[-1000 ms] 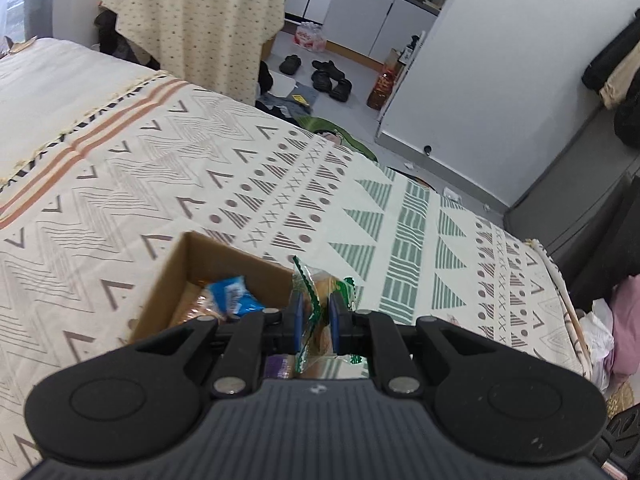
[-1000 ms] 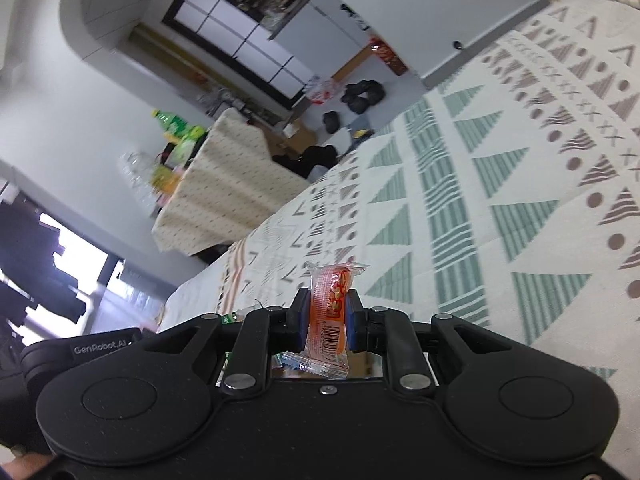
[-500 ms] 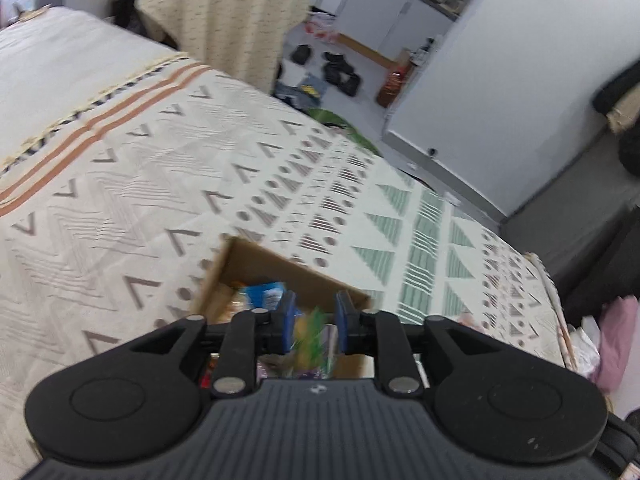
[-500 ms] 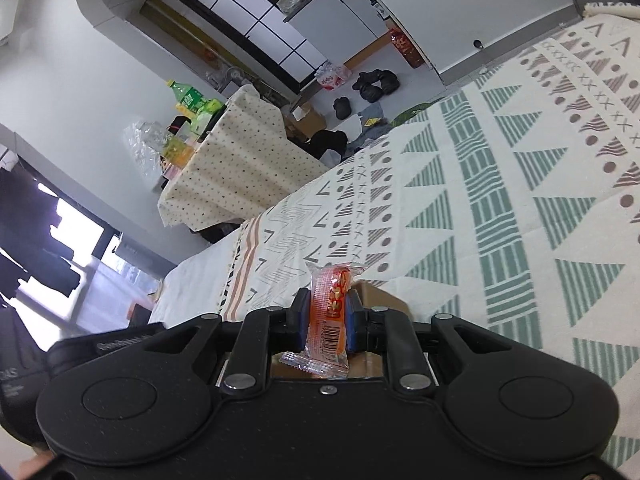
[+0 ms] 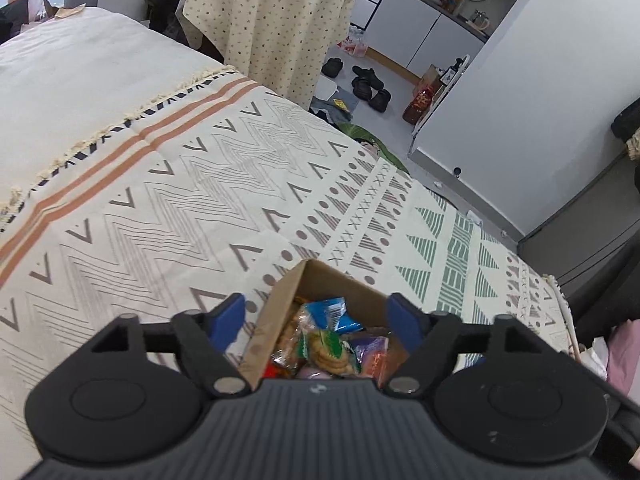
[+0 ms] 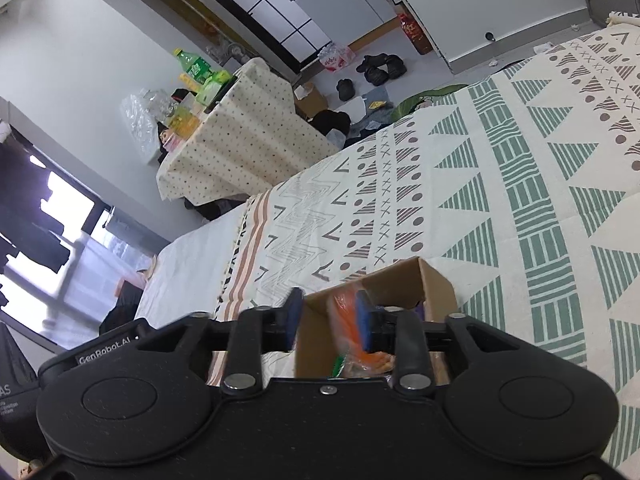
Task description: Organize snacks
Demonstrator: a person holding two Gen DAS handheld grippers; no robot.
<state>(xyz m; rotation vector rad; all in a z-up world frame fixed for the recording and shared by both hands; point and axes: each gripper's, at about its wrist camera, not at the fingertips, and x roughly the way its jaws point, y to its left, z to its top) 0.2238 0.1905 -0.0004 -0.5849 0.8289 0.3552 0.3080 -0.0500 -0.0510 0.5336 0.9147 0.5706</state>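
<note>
Soft, bright daylight; window (image 6: 48, 216) blown out, edges fisheye-bent, orange packet (image 6: 346, 320) motion-blurred

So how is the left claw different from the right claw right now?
The left claw is spread wide open with nothing between its fingers; the right claw is open less far, and a blurry orange snack packet lies against one blue pad. The left claw looks down on the snacks in the cardboard box; the right claw sees the box from its other side. Both are black with blue pads and hang over the box.
</note>
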